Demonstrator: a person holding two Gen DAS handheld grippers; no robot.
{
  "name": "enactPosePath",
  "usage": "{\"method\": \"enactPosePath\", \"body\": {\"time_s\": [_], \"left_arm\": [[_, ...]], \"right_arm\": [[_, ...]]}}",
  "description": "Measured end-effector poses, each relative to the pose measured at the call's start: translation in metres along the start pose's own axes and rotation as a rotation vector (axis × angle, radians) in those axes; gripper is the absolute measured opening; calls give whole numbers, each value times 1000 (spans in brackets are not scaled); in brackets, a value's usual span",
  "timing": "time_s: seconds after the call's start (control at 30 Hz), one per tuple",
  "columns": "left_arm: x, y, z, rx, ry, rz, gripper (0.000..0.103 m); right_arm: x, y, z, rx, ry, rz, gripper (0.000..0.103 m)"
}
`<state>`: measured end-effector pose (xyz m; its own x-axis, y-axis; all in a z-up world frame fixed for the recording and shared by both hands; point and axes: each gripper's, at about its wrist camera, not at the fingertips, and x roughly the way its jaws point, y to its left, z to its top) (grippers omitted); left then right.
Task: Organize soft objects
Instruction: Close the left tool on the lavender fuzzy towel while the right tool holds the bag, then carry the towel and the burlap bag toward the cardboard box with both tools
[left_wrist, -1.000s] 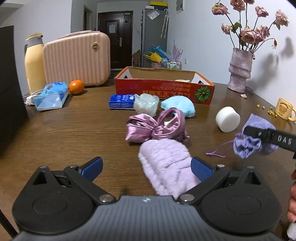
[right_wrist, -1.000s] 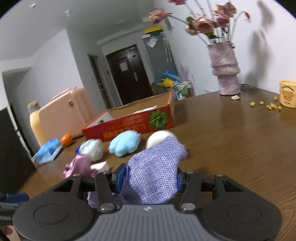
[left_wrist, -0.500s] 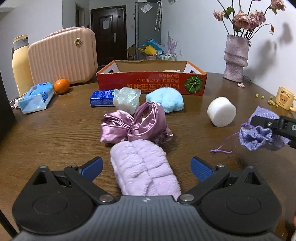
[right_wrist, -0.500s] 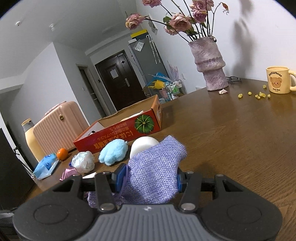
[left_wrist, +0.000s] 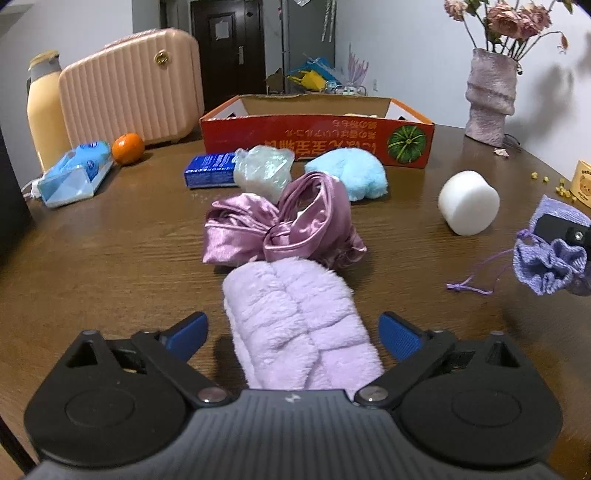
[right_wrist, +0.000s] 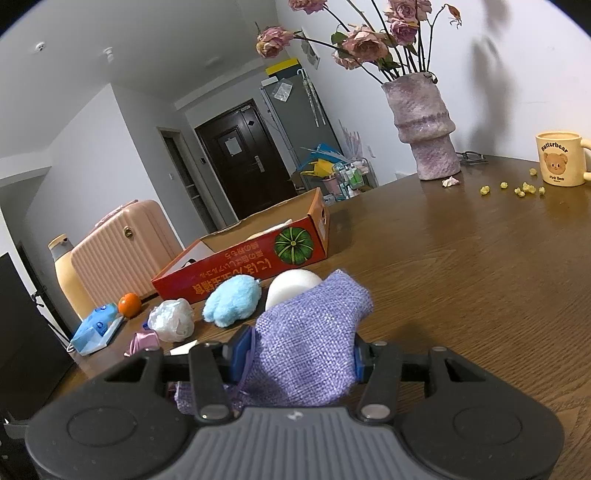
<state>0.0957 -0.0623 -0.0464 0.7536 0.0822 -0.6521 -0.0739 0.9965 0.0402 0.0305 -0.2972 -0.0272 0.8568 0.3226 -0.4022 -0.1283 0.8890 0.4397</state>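
Observation:
A fluffy lilac cloth (left_wrist: 299, 321) lies on the brown table between the blue pads of my left gripper (left_wrist: 293, 334). Its jaws are closing and the pads stand clear of the cloth on both sides. Just beyond lies a shiny purple satin bundle (left_wrist: 280, 225), then a pale blue plush (left_wrist: 351, 175), a crumpled clear bag (left_wrist: 264, 171) and a white foam cylinder (left_wrist: 469, 206). My right gripper (right_wrist: 295, 358) is shut on a purple woven drawstring pouch (right_wrist: 314, 347), held above the table. That pouch (left_wrist: 550, 258) also shows at the right edge of the left wrist view.
A red cardboard box (left_wrist: 317, 138) stands open at the back. Left of it are a pink case (left_wrist: 133, 85), a yellow bottle (left_wrist: 46, 110), an orange (left_wrist: 127, 147), a blue tissue pack (left_wrist: 75, 175) and a blue packet (left_wrist: 210, 171). A vase (right_wrist: 424, 125) and mug (right_wrist: 559, 158) stand at right.
My left gripper has moved forward and down so the lilac cloth lies centred between its pads, and the pads have come closer together. The right gripper keeps holding the pouch and has rolled slightly.

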Motion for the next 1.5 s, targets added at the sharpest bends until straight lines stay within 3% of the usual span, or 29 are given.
{"method": "enactPosePath", "body": {"time_s": [0.03,0.1,0.2,0.3,0.77,1.5], "left_arm": [[1,2,0,-9,6,-1,88],[4,5,0,-20,18,-4,70],[6,7,-1,-30,33,-26,55],[4,10,-1,-37,21,-38,50],[-8,23,-3,-64,-32,-87,45],[-58,52,18,-69,-223,-144,45]], "right_arm": [[0,0,0,0,1,-2,50],[1,0,0,0,3,-5,50],[2,0,0,-3,5,-10,50],[2,2,-1,-7,8,-14,50],[2,4,-1,-20,1,-23,50],[-2,38,18,-60,-87,-21,50]]}}
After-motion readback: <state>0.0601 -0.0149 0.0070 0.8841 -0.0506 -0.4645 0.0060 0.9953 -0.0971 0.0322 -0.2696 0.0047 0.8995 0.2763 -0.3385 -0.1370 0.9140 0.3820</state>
